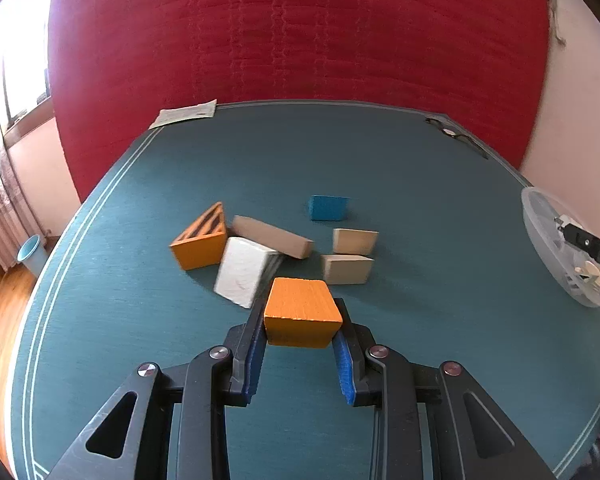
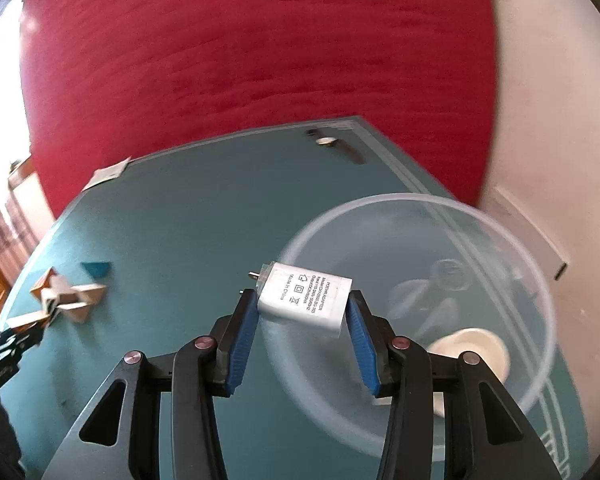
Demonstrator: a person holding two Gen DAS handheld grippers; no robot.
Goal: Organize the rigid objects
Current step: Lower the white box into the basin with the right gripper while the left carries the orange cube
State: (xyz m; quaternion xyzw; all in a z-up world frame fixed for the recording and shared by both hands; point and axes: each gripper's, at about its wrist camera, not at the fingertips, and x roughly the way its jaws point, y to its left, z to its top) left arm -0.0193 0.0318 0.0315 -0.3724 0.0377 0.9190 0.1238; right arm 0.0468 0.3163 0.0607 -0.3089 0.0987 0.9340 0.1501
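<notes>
**Both grippers hold something above the teal table**

At the far left of the left wrist view, a pale blue bin [image 1: 31, 254] stands on the wooden floor beside the table [image 1: 420, 160]. A sheet of paper [image 1: 185, 114] lies at the table's far left corner. Near the middle sits a loose cluster of blocks: an orange triangular block [image 1: 199, 250], a white block [image 1: 242, 276] touching it, and a long tan block [image 1: 272, 237] leaning across the white one's top. To their right lie two short tan blocks [image 1: 350, 256], one just behind the other, with a blue block [image 1: 328, 207] apart from them, further back.

The left gripper [image 1: 302, 326] is clamped tight on an orange block [image 1: 302, 312], its blue pads pressing both sides and the block held clear of the table, in front of the cluster. A pair of glasses [image 1: 456, 134] rests near the far right corner.

In the right wrist view, the right gripper [image 2: 302, 304] grips a white power adapter [image 2: 306, 300] between its pads, partly closed to the adapter's width, prongs pointing left. The adapter hangs over the near left rim of a clear plastic bowl [image 2: 380, 204], which stands at the table's right edge. Inside the bowl lies a cream round object [image 2: 474, 344]; other pale shapes there are too blurred to name.
</notes>
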